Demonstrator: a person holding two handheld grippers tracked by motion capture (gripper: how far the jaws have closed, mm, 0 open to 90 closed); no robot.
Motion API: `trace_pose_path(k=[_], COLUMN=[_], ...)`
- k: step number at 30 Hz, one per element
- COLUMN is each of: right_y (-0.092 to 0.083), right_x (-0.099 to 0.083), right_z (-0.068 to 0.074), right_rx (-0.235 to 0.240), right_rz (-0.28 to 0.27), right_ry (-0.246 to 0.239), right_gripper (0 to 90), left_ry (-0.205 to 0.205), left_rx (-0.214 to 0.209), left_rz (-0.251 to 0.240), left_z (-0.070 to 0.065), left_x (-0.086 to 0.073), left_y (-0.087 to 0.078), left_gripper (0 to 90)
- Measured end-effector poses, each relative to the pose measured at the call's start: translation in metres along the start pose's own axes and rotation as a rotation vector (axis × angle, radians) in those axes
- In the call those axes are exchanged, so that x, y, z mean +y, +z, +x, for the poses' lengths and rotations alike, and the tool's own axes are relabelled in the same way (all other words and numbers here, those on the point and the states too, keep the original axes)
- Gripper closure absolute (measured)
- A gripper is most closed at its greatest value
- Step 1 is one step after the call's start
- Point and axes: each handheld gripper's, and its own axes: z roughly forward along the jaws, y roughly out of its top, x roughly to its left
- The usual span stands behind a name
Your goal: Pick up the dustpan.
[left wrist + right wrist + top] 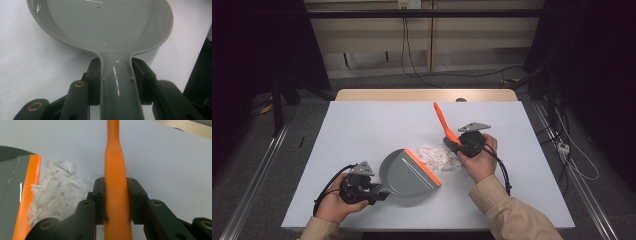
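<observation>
A grey dustpan with an orange front lip lies on the white table, left of centre. My left gripper is shut on the dustpan's handle, a jaw on each side of it. A pile of white paper scraps lies on the table right against the orange lip. My right gripper is shut on an orange brush handle that sticks up and back; the handle runs between its jaws, beside the scraps. The brush's bristles are hidden.
The table's wooden far edge shows beyond the white surface. Cables and metal rails lie on the floor to the right. Bare table surface spreads at the far left and far right.
</observation>
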Motion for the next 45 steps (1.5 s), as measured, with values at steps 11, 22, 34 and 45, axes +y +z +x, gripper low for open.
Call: trace_pose_path(k=[11,22,34,45], right_y=[0.0006,0.0009,0.0006,0.0025], right_x=[0.0003,0.0005,0.0002,0.0034], right_z=[0.0026,0.0033,0.0032,0.0087], right_rx=[0.006,0.010,0.014,0.018], right_rz=[-0.003,-0.004,-0.004,0.004], right_ry=[0.001,0.001,0.002,-0.006], right_gripper=[71.5,71.5,71.5,71.5], left_ry=[0.005,0.000,0.001,0.006], left_rx=[0.008,-0.011,-0.014,-0.020], left_rz=[0.010,0.008,0.005,0.009], left_z=[-0.0003,0.0010,0.0018,0.0038], left_x=[0.0039,0.0037,0.0035,0.0038], left_y=[0.0060,0.0076,0.0085,0.0095], left_gripper=[62.0,62.0,62.0,62.0])
